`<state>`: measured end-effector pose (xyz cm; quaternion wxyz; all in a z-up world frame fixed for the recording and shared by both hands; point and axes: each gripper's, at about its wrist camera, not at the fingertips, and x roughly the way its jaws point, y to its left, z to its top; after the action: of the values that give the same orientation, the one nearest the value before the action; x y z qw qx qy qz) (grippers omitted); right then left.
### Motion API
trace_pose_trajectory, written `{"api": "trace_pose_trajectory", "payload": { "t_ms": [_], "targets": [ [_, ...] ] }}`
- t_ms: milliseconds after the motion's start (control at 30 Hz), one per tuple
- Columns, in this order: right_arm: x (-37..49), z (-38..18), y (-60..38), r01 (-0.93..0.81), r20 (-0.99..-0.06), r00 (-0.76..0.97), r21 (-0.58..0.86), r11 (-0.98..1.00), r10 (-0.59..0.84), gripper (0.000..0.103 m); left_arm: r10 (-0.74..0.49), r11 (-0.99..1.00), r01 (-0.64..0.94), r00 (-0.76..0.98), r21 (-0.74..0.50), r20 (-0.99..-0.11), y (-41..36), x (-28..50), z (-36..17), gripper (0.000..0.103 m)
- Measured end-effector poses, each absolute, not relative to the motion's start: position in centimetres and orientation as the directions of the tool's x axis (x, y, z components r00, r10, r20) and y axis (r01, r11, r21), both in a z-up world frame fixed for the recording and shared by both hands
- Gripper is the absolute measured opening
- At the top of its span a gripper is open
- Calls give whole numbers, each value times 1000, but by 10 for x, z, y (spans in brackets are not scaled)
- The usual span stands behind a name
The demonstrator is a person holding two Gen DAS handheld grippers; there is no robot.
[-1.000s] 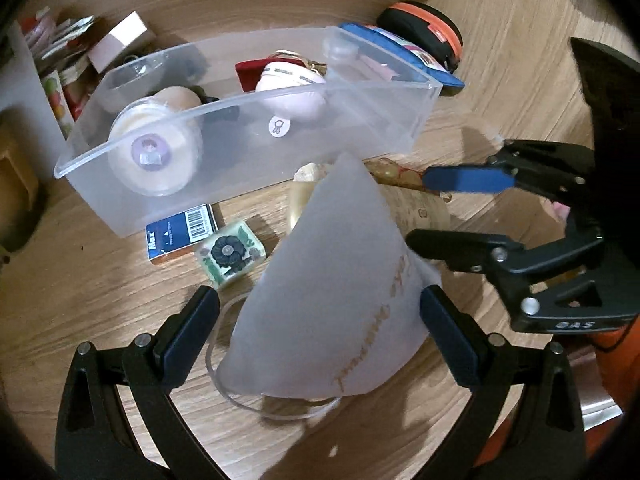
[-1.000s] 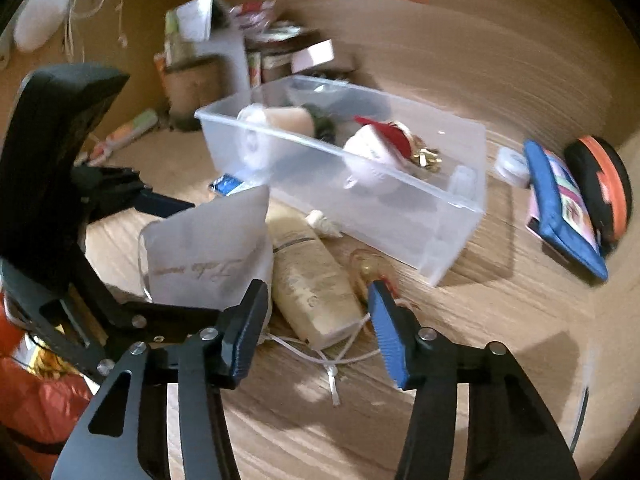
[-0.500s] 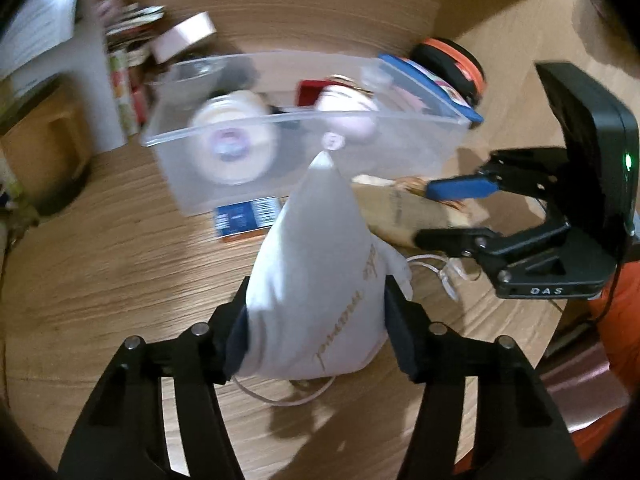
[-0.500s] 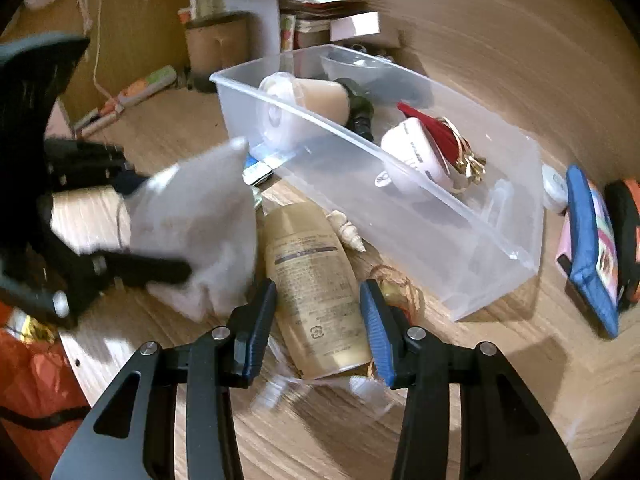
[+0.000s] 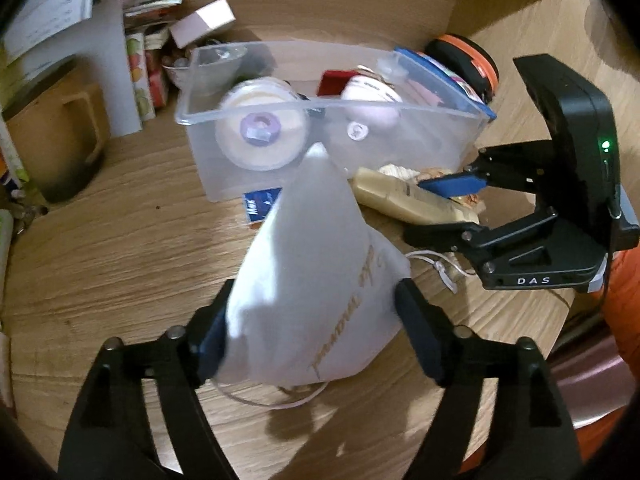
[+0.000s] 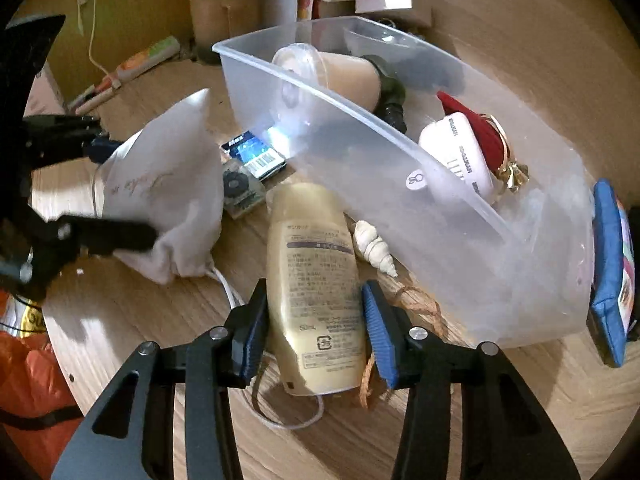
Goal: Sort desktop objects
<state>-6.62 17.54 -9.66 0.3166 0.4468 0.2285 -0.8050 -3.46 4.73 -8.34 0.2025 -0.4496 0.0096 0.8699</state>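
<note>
My left gripper (image 5: 316, 340) is shut on a white drawstring pouch (image 5: 316, 280) and holds it just above the wooden desk; the pouch also shows in the right wrist view (image 6: 164, 196). My right gripper (image 6: 314, 334) is open, its blue pads on either side of a cream lotion tube (image 6: 316, 280) that lies on the desk; the tube also shows in the left wrist view (image 5: 408, 200). A clear plastic bin (image 6: 460, 216) behind holds a tape roll (image 6: 332, 76), a white case (image 6: 460, 156) and a red item.
A seashell (image 6: 376, 246), a blue Max box (image 6: 256, 154) and a small green packet (image 6: 240, 188) lie before the bin. A blue pouch (image 6: 610, 264) lies to its right. Books and a cardboard holder (image 5: 56, 140) stand at the back left.
My left gripper has closed on the pouch and lifted it. My right gripper has moved forward so its jaws straddle the lotion tube.
</note>
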Motion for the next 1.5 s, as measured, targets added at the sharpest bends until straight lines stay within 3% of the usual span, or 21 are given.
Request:
{"api": "trace_pose_trajectory", "payload": {
  "t_ms": [133, 200, 367, 433, 467, 633, 1100, 1500],
  "targets": [
    [-62, -97, 174, 697, -853, -411, -66, -714, -322, 40, 335, -915, -382, -530, -133, -779, 54, -33, -86, 73],
    [-59, -95, 174, 693, -846, -406, -37, -720, -347, 40, 319, -919, -379, -550, -111, -772, 55, -31, -85, 60],
    [-60, -86, 178, 674, -822, -399, 37, -738, -405, 34, 321, -925, -358, -559, -126, -764, 51, -31, -79, 53],
    [-64, -83, 180, 662, -820, -394, 62, -747, -416, 24, 323, -928, -344, -563, -140, -761, 48, -33, -76, 52],
    [-66, -83, 183, 652, -820, -392, 71, -755, -416, 24, 324, -931, -336, -569, -146, -756, 46, -33, -74, 51],
    [-69, -83, 191, 638, -819, -380, 106, -763, -431, 24, 337, -932, -319, -593, -171, -731, 37, -34, -61, 51],
    [-75, -97, 162, 675, -845, -379, 26, -737, -377, 24, 355, -931, -305, -644, -199, -677, 29, -27, -34, 51],
    [-53, -36, 191, 658, -736, -466, 83, -748, -491, 24, 366, -931, -274, -709, -243, -602, 5, -43, 5, 50]
  ]
}}
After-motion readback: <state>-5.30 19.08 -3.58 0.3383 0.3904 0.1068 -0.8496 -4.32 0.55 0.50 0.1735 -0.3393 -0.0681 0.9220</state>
